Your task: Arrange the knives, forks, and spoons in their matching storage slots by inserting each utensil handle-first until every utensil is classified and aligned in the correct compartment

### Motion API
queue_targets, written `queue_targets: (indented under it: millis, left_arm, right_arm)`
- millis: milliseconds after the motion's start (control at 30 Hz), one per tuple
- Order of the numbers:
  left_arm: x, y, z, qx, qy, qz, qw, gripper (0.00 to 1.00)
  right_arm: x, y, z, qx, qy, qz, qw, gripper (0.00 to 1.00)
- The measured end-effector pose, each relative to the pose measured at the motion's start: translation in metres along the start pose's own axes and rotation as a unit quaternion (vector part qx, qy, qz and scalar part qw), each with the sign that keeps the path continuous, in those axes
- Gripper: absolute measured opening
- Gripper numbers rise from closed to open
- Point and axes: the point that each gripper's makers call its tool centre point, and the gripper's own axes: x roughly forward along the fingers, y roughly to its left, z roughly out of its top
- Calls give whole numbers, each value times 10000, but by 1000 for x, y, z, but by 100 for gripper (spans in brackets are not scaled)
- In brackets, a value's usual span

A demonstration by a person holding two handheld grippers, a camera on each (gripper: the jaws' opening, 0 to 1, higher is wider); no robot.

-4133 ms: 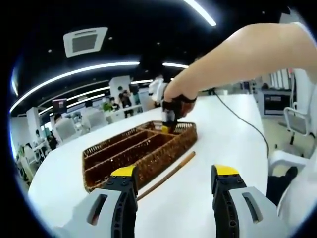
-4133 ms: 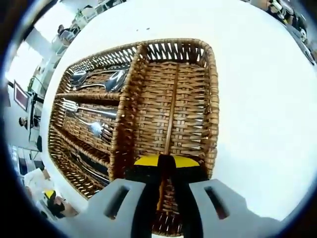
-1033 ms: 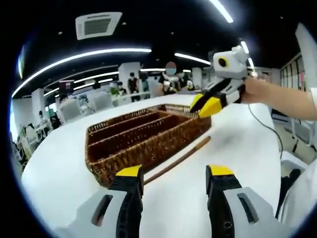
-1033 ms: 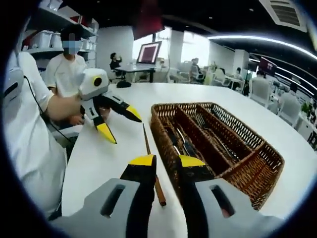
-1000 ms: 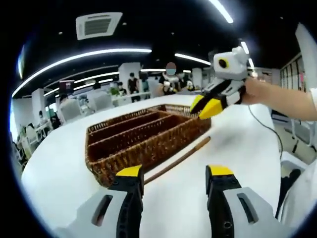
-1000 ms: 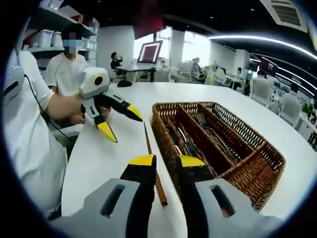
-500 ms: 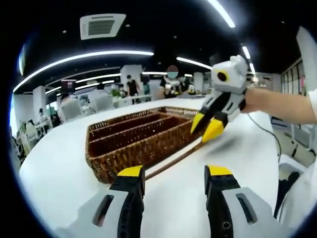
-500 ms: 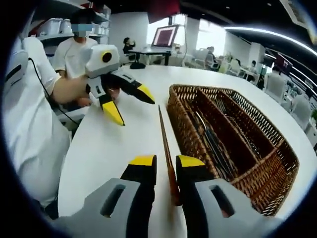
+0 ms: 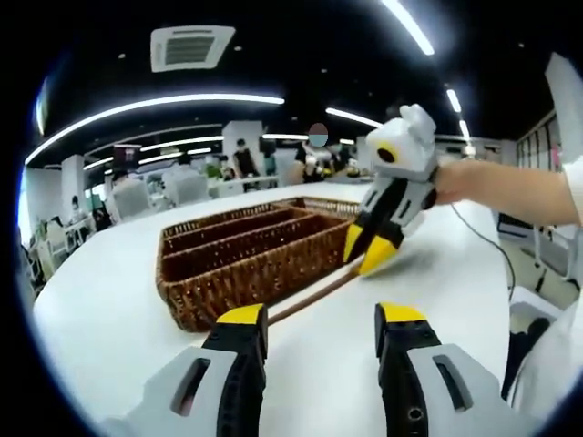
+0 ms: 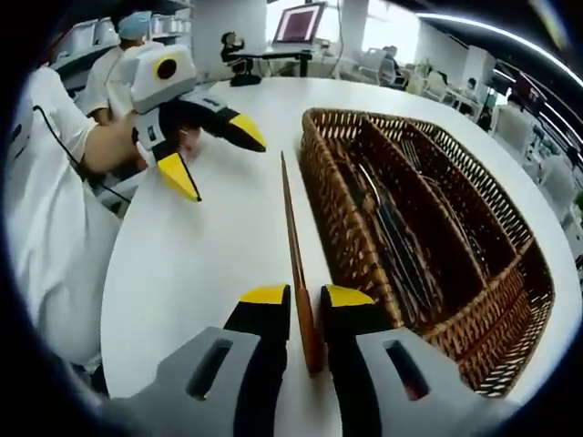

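Observation:
A brown wicker basket [image 9: 246, 255] with long compartments lies on the white table [image 10: 209, 264]. In the right gripper view, metal utensils [image 10: 387, 228] lie inside the basket [image 10: 510, 300]. A wooden stick [image 10: 290, 218] lies on the table along the basket's side. My right gripper [image 10: 305, 305] is low over the stick's near end. Its jaws stand narrowly apart with the stick between them. My left gripper [image 9: 321, 317] is open and holds nothing, hovering short of the stick [image 9: 310, 299]. The right gripper [image 9: 364, 255] reaches the stick's far end there, and the left gripper [image 10: 214, 155] shows, open.
A hand and white sleeve [image 10: 64, 182] hold the left gripper at the table's near edge. A bare forearm [image 9: 510, 187] comes in from the right. Office desks, chairs and people stand in the background. Bare tabletop lies between stick and table edge.
My right gripper came down from above the table to the stick's end and its jaws narrowed around it. My left gripper stayed open and nearly still.

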Motion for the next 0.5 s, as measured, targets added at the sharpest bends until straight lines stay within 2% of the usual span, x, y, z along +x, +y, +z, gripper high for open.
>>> queue_targets:
  millis: [100, 500]
  left_arm:
    - [0, -1, 0, -14, -5, -8, 10000, 47]
    - [0, -1, -3, -44, -17, -8, 10000, 46]
  right_arm:
    - [1, 1, -3, -33, 206, 62, 9998, 14]
    - [7, 4, -3, -79, 521, 252, 9983, 11]
